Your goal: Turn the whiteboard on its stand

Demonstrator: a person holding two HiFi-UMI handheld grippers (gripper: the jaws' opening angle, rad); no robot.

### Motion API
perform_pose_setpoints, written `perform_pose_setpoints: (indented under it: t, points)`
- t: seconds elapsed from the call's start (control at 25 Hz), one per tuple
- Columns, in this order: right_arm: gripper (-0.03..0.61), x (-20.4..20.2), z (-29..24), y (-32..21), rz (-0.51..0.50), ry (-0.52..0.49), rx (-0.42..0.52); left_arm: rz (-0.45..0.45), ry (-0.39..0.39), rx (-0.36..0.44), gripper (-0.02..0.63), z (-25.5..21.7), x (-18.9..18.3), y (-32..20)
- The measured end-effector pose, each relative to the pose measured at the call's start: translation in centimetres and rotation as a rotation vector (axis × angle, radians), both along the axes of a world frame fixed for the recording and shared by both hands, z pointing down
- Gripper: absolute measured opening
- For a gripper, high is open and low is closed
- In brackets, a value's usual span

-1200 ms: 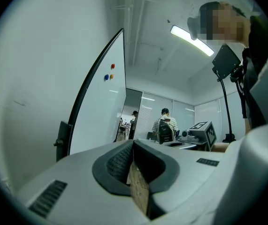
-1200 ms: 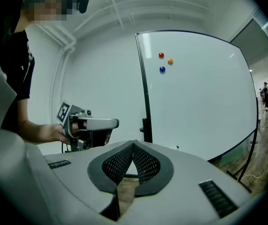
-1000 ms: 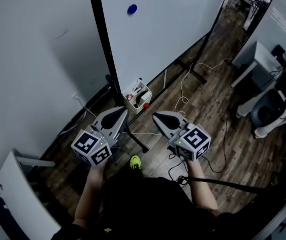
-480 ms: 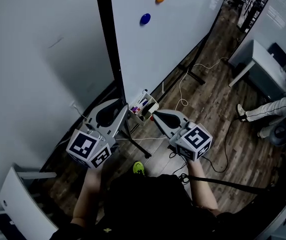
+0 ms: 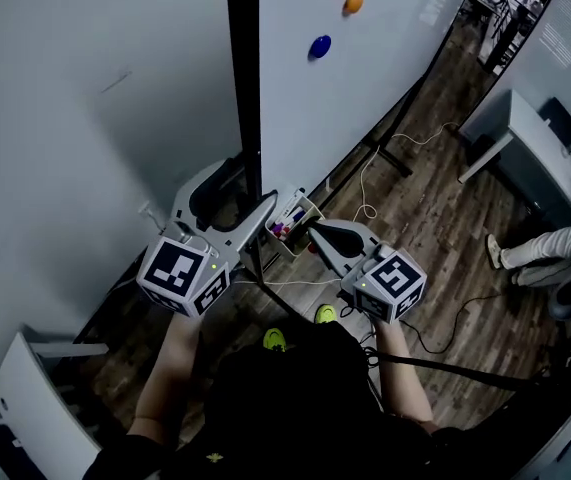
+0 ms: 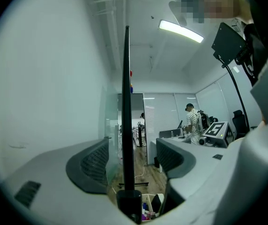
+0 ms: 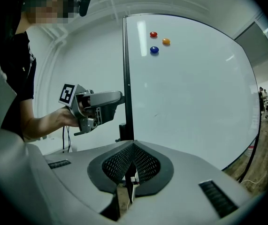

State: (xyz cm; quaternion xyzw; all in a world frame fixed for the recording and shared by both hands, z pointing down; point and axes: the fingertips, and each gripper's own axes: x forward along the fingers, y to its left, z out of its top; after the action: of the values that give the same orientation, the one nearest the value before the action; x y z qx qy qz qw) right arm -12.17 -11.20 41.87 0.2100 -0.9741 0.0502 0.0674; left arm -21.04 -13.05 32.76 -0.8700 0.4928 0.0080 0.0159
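- L gripper [image 5: 237, 193] is sitting at the whiteboard's [image 5: 365, 78] near vertical edge, w/ the black edge frame [image 6: 126, 102] running up between its fingers [image 6: 89, 165].
- Those fingers are opening wide. There's a gap showing on both sides of the frame, so the pads aren't pressing on it, prob. b/c they're being set to straddle the edge before any clamp.
- The edge looks like the chosen spot b/c it's far from the pivot, so it's giving the most leverage for swinging the panel.
- R gripper [image 7: 132, 149] is hovering lower and to the right, near the tray [image 5: 293, 223] of pens. Its fingers [image 7: 119, 165] are pressed together w/ nothing between them, so it's idling, maybe waiting to push or steady the face.
- The board is standing upright on its stand, beside the wall on the left. The L gripper view is seeing it edge-on, while the R gripper view is looking at its white face.
- Red [image 7: 153, 34], orange [image 7: 165, 41] and blue [image 7: 154, 50] magnets are sticking high on that face, well clear of both grippers.
- The stand's far foot [image 5: 395, 154] is resting on the wood floor w/ a cable trailing nearby, which could snag if the base shifts.
- Judging by this, the turn isn't under way yet.
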Motion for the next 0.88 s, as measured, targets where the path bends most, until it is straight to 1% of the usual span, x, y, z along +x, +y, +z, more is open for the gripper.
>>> perform_pose_setpoints:
  t: [0.16,0.28,0.36,0.72,0.8,0.84,0.88]
  points:
    - [0.0,0.1,-0.3,-0.7,-0.025,0.005,0.006,0.015,-0.027,0.005,0.334,-0.4,0.5,-1.8]
    - [0.0,0.3,-1.0,-1.5,-0.036,0.007,0.016,0.022,-0.023,0.007,0.334,-0.7,0.5,-3.1]
    - [0.0,0.6,-1.2,-2.0,-0.035,0.008,0.022,0.032,-0.035,0.008,0.334,-0.8,0.8,-3.8]
    - [0.0,1.9,-0.7,-2.7,-0.004,0.003,0.012,0.088,-0.06,0.006,0.331,-0.9,2.9,-5.6]
    - [0.0,2.3,-0.5,-2.8,0.007,0.003,0.009,0.101,-0.076,0.017,0.294,-0.7,3.4,-5.6]
    - [0.0,2.5,-0.4,-2.9,0.013,0.004,0.007,0.11,-0.09,0.022,0.264,-0.6,3.7,-5.6]
    - [0.0,2.8,-0.3,-3.0,0.02,0.005,0.005,0.116,-0.102,0.029,0.218,-0.6,3.9,-5.6]
